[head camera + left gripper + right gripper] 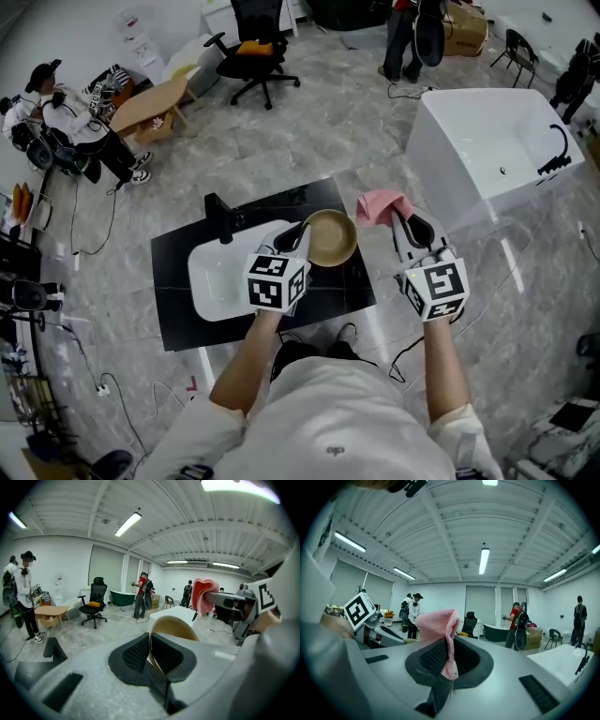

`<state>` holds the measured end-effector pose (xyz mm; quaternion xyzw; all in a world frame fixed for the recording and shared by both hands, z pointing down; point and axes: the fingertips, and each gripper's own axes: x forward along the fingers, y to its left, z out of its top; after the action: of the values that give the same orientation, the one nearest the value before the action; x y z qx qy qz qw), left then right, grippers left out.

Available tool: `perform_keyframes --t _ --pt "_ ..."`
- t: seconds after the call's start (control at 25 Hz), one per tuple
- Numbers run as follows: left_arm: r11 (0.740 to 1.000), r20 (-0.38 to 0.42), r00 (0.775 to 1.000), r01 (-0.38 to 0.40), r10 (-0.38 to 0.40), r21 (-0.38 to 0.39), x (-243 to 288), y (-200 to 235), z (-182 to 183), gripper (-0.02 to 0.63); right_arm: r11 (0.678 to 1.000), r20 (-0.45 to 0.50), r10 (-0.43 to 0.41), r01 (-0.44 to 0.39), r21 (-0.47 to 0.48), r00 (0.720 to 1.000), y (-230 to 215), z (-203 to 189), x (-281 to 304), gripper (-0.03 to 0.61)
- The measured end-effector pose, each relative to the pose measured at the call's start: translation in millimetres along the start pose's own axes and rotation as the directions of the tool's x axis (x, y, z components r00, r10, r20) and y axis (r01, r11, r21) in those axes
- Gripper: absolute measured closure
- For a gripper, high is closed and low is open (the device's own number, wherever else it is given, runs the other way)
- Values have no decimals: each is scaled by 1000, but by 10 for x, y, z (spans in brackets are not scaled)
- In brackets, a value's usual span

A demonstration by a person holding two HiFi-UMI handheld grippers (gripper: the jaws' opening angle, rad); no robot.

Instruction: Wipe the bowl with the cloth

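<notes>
**A:** Pinching bowl (180, 629) rim with left fingers (135, 654), nearly closed; clamping cloth (437, 623) in right fingers (433, 657), closed tight on it.

**B:** Where?

**A:** Up over the worktop (178, 309), cloth just beside bowl, not touching.

**B:** Step?

**A:** Likely bringing cloth to bowl. Next: press in, rub round inside, hold bowl steady.
</notes>
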<state>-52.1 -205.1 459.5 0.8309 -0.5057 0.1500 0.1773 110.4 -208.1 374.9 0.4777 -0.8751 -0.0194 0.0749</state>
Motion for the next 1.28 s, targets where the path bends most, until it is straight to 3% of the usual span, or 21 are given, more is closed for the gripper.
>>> perform_keyframes --t 0.28,0.56,1.08,1.28 --pt "999 -53 999 -2 -1 -46 146 74 -218 588 994 -89 7 3 110 996 -111 -489 -31 562" --pt "987 -155 988 -40 16 -154 529 264 -745 588 986 -186 24 8 167 982 -113 -964 -116 561" --pt "925 -325 944 -175 61 -337 1059 605 -1732 586 969 -334 73 13 248 940 -135 -1675 -228 561" --pt "912 -346 936 -200 69 -357 1250 724 -1983 588 964 -360 89 11 265 929 -92 -1910 -163 561"
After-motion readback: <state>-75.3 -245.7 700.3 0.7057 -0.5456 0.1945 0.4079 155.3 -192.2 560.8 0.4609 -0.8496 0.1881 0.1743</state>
